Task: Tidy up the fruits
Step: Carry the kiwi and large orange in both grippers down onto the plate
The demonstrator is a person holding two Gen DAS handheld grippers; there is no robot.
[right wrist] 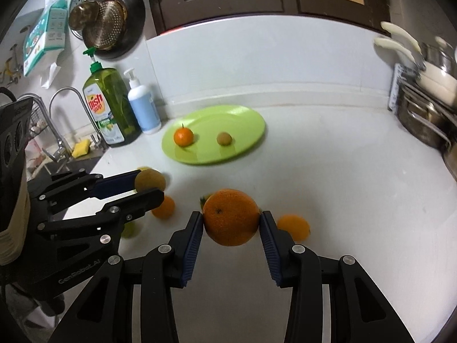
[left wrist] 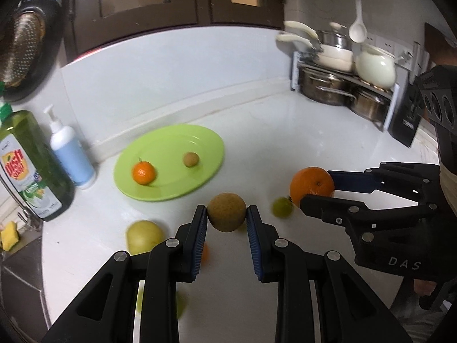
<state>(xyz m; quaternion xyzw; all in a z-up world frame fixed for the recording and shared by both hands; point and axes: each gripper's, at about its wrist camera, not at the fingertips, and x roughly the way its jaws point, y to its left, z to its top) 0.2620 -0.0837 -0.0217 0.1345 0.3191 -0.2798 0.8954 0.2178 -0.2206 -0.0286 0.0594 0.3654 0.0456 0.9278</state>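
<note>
Sitting on green plate (right wrist: pixel 248 120): tangerine (right wrist: pixel 183 136), maybe sm. longan (right wrist: pixel 223 139).

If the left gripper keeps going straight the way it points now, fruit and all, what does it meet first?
Probably the green plate: the left gripper, shut on a brown fruit, points across bare counter toward the plate's near-right rim. Depth is unclear; it might pass just right of it.

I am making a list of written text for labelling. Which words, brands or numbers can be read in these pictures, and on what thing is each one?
"Dish Star": green dish soap bottle label; smaller print below is too blurred.
"DAS": body of the right tool, left wrist view.
"GenRobot.AI": body of the left tool, right wrist view.
Hanging packet on the wall: print too small to read.
White pump bottle: no readable text.
</note>
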